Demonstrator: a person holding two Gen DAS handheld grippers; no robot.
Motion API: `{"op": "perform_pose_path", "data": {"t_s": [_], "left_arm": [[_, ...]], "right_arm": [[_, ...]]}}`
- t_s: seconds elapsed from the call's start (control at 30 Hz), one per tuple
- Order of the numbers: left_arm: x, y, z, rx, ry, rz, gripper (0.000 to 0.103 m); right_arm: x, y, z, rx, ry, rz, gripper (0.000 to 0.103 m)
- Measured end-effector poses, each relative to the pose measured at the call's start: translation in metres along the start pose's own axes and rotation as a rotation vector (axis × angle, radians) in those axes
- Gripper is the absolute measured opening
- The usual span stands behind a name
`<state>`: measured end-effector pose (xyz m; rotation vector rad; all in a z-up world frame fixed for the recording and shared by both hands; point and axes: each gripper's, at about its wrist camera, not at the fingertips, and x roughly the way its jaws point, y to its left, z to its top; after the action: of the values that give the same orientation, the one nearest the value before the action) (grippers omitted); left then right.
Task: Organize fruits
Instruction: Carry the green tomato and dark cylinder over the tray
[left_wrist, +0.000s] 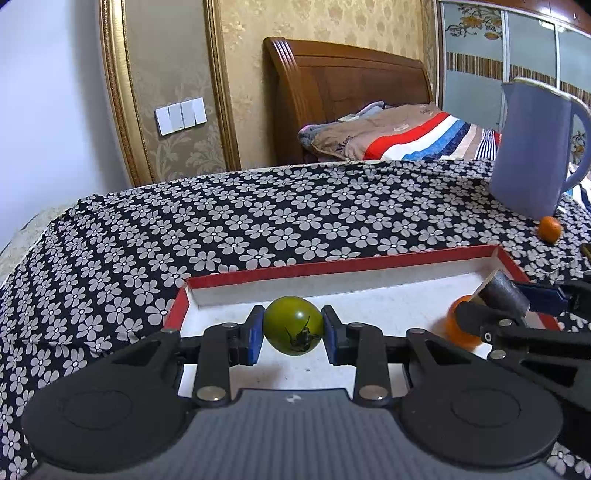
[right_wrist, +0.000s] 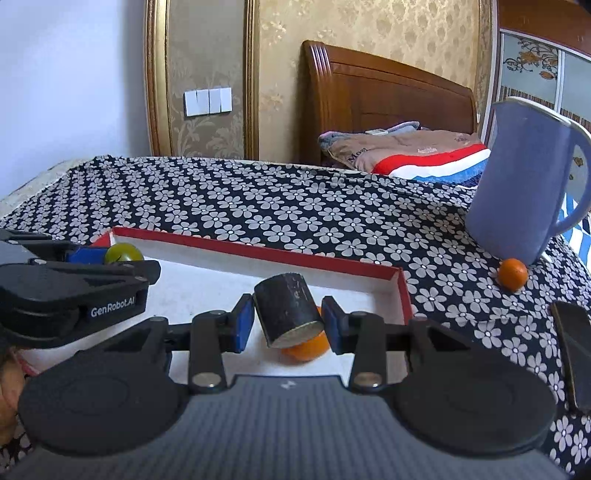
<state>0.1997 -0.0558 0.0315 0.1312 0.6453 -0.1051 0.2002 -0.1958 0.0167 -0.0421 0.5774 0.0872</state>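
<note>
Over the red tray (left_wrist: 369, 264), the left gripper (left_wrist: 293, 329) is clamping a green tomato (left_wrist: 293, 325) and the right gripper (right_wrist: 288, 317) is pinching a dark cylinder (right_wrist: 286, 308), both probably awaiting lowering and release.

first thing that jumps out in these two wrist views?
Both grippers are loaded over the red-rimmed tray: the left gripper clamps a green tomato, the right gripper a tilted dark cylinder over an orange. Beyond the tray, a second orange sits beside the blue pitcher.
</note>
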Motion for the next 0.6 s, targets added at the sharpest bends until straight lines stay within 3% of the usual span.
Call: {"op": "perform_pose_path", "data": {"t_s": [0.6], "left_arm": [[0.037, 0.015, 0.004, -0.047, 0.053, 0.008, 0.032]], "right_arm": [[0.034, 0.007, 0.009, 0.002, 0.043, -0.002, 0.038]]}}
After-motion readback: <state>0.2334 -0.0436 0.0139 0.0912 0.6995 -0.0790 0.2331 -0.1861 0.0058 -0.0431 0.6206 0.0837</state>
